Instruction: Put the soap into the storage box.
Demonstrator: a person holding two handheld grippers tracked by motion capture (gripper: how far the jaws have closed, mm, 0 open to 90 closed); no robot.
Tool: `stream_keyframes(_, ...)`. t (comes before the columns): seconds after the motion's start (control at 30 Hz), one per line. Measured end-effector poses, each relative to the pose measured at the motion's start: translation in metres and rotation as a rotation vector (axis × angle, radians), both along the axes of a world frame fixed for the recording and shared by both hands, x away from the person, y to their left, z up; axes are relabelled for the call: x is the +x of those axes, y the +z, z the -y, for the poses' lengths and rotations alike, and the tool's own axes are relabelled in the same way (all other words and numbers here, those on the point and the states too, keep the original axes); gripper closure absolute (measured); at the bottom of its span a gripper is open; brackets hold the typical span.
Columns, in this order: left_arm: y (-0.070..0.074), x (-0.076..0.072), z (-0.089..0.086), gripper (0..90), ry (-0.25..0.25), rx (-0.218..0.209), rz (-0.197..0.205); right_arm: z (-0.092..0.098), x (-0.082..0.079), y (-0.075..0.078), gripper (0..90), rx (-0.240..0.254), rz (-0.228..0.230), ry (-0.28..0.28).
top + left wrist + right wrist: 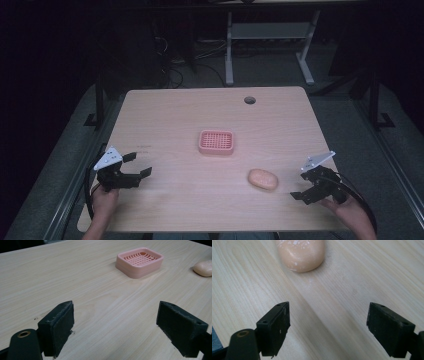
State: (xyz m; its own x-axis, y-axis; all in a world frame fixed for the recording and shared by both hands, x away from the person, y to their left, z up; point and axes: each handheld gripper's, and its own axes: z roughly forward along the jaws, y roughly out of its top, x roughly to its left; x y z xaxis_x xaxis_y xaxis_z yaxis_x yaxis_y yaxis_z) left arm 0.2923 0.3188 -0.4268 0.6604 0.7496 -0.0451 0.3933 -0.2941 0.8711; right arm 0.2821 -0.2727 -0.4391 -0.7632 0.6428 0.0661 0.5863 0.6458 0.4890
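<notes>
Right gripper (328,331): jaws wide, empty; we sit just short of the soap.
Soap (300,253): top centre of right gripper view; likely hard, slick, light. We'd pinch its long flanks.
Soap dish (216,142): mid-table, apart.
Left gripper (115,327): wide, empty.

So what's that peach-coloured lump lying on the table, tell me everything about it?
It looks like a peach-orange oval bar of soap, smooth and rounded, with pale whitish flecks on its surface in the right gripper view. It lies flat on the light wooden table, toward the near right, apart from the pink slatted plastic soap dish. Nothing touches it but the table; the right tool sits open just beside it.
</notes>
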Motion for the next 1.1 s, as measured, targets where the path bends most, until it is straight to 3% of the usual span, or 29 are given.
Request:
stream_keyframes(0.53,0.001,-0.001,0.000,14.3,0.006,-0.004,0.005,-0.024,0.011,0.007,16.0,-0.036,-0.025,0.074)
stream_keyframes(1.1,0.001,0.000,-0.001,14.3,0.009,-0.003,0.006,-0.059,0.025,0.016,17.1,-0.086,-0.012,0.177)
